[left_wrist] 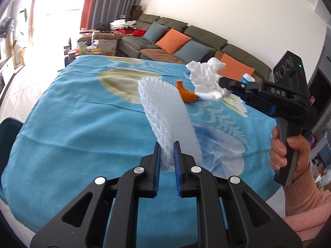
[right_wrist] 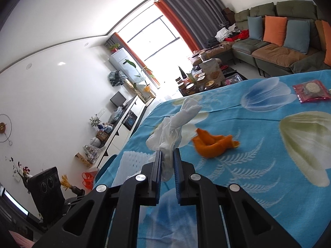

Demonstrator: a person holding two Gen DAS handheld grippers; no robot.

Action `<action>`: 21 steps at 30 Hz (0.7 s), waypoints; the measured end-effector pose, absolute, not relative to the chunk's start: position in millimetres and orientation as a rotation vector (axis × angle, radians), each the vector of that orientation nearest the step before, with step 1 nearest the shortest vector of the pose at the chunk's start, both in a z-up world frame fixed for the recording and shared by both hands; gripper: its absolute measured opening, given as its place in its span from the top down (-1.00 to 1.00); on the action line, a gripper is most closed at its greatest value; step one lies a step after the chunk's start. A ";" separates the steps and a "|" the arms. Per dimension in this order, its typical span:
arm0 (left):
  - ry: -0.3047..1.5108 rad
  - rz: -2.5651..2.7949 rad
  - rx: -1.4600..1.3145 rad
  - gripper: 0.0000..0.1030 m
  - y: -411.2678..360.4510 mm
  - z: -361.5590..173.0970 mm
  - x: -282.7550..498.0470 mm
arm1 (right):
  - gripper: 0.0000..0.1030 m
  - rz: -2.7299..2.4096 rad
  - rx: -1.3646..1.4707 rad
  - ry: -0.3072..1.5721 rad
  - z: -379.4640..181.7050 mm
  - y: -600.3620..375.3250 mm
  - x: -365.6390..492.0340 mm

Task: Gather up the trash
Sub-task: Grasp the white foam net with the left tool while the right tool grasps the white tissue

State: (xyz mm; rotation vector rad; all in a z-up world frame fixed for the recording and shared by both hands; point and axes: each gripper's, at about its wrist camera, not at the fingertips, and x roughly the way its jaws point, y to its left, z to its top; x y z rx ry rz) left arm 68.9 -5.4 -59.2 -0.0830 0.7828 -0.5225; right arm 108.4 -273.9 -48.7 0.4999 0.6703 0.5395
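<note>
I have a piece of trash in each hand and judge the step to be carrying both to a bin, which I cannot see here; best done by keeping both lifted clear of the counter (left_wrist: 62, 124) and squeezing steadily, since both loads are light and floppy. My left claw (left_wrist: 167, 155) is nearly closed, pinching the white foam net (left_wrist: 163, 111), which juts toward 12 o'clock. My right claw (right_wrist: 167, 161) is nearly closed on the crumpled tissue (right_wrist: 175, 124). The orange peel (right_wrist: 213, 142) lies on the counter at 1 o'clock of it, the red wrapper (right_wrist: 310, 91) farther out at 2.
</note>
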 end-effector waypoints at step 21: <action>0.760 -0.408 -0.128 0.76 40.3 -51.7 51.6 | 0.80 0.678 0.440 0.698 -50.2 -216.8 100.2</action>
